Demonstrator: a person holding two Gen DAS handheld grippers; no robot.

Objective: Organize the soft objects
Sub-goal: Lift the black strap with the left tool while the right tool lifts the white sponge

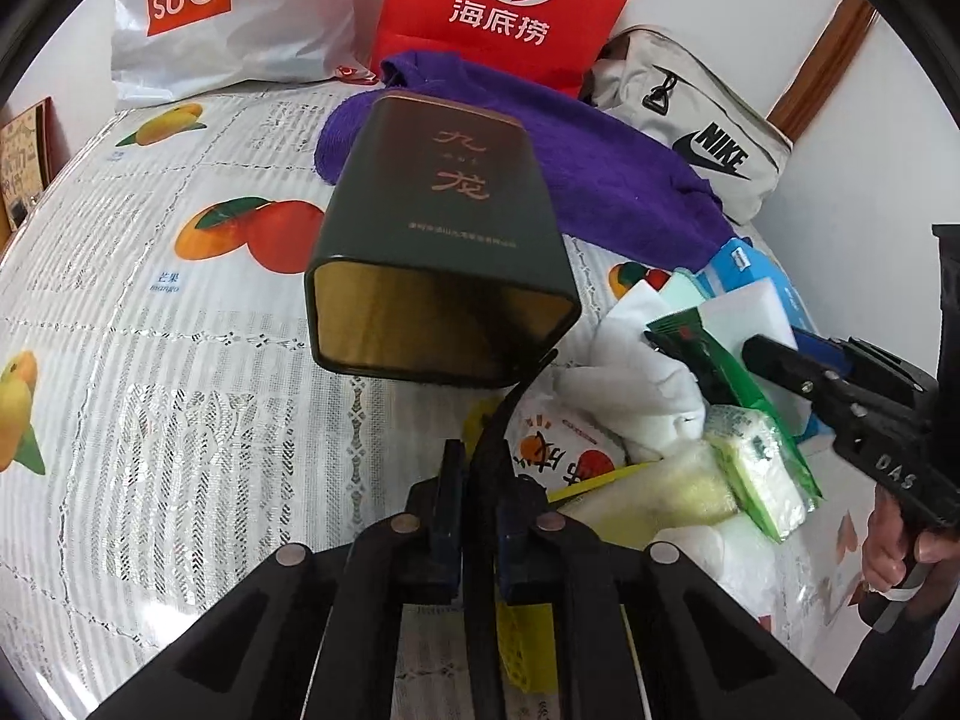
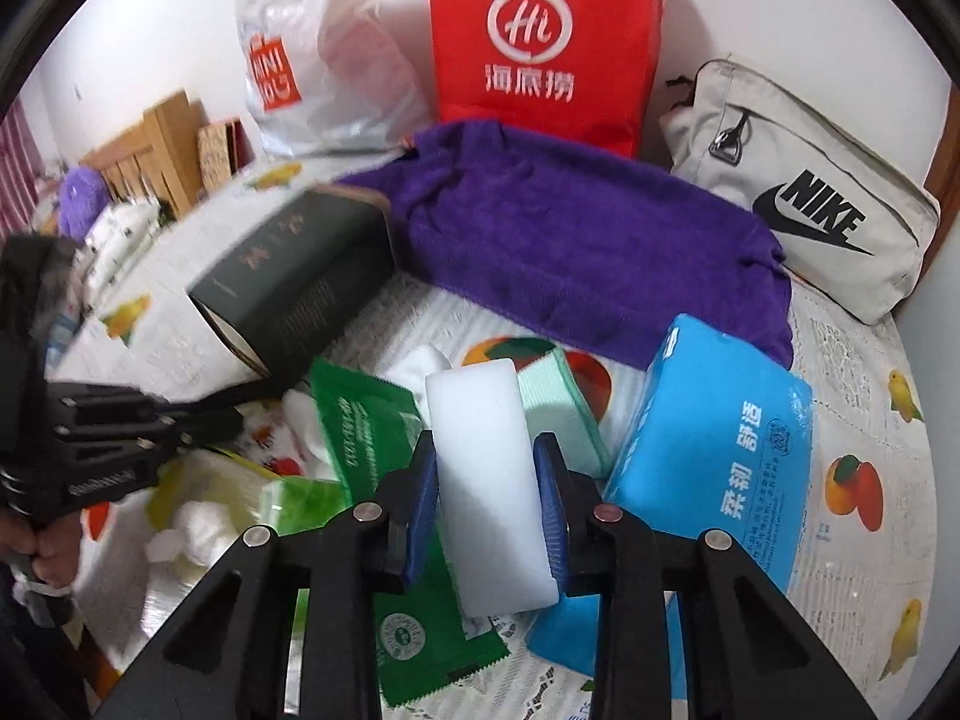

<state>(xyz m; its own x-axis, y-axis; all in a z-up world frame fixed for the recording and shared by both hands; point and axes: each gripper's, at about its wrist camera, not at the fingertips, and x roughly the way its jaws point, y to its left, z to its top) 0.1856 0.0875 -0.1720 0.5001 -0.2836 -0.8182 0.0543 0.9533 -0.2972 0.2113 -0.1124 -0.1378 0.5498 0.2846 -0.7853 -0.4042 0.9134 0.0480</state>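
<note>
- On the fruit-print table point(image 2: 852, 396), right claw point(image 2: 489, 480) clamped on a white sponge block point(image 2: 486, 480), amid the pile.
- Left claw point(image 1: 474, 468) pinched together on the edge of a dark tin point(image 1: 444, 240), open mouth tipped toward the pile, apparently empty.
- Unsorted: blue tissue pack point(image 2: 714, 462), green sachet point(image 2: 372, 438), purple towel point(image 2: 576, 240).
- Hidden: tin's depths; items under the pile.

surface: tabletop point(image 2: 840, 360) under a white cloth printed with fruit
far edge: white Miniso bag point(image 2: 318, 60), red Hi bag point(image 2: 540, 30), grey Nike pouch point(image 2: 810, 198)
middle: purple towel point(image 2: 570, 240)
near right: blue tissue pack point(image 2: 720, 438), green sachet point(image 2: 366, 420), white cotton point(image 2: 198, 522)
</note>
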